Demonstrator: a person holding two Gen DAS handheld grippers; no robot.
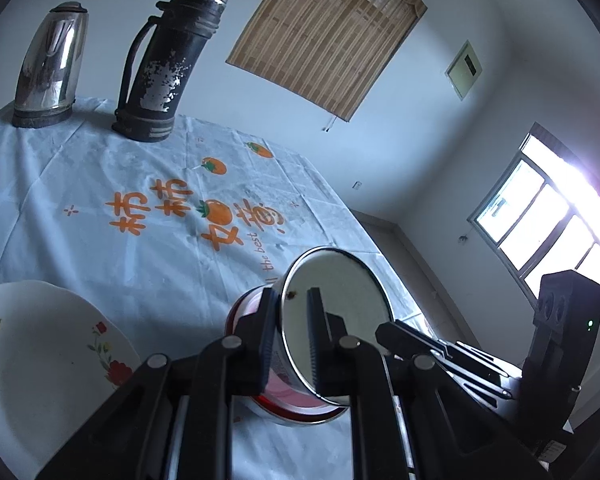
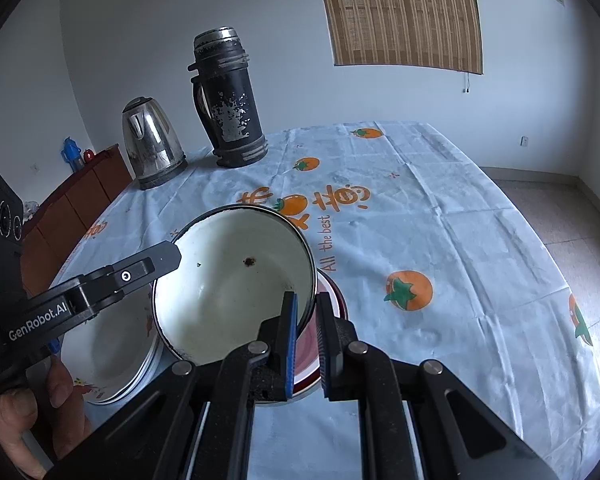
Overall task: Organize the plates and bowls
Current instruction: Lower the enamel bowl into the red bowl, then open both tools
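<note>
- Far left, right-wrist view: a person's bare hand (image 2: 28, 412) grips the handle of the left black two-finger gripper (image 2: 168, 258), which reaches in w/ its tip at the bowl's left rim.
- Next right: stack of white plates w/ red flower print (image 2: 108, 356) lies flat on the table, just left of the bowl. In the left-wrist view it shows at (image 1: 40, 356).
- Centre: white enamel bowl w/ dark rim & chipped spot inside (image 2: 228, 280), tilted on its side, mouth toward the cameras. It sits over a red-and-white enamel bowl (image 2: 332, 300) that rests on the cloth; can't tell if they touch.
- Left-wrist view: left gripper (image 1: 294, 336) nearly closed, pinching the white bowl's (image 1: 340, 312) rim, one finger outside, one inside.
- Right gripper (image 2: 306, 340) also narrow, clamped on the same bowl's right rim, blue pads either side of the wall.
- Behind, L to R: steel electric kettle (image 2: 152, 148), then tall black worn thermos flask (image 2: 230, 104), both upright at the table's far edge.
- Underneath all: pale blue tablecloth w/ orange persimmon print (image 2: 440, 240).
</note>
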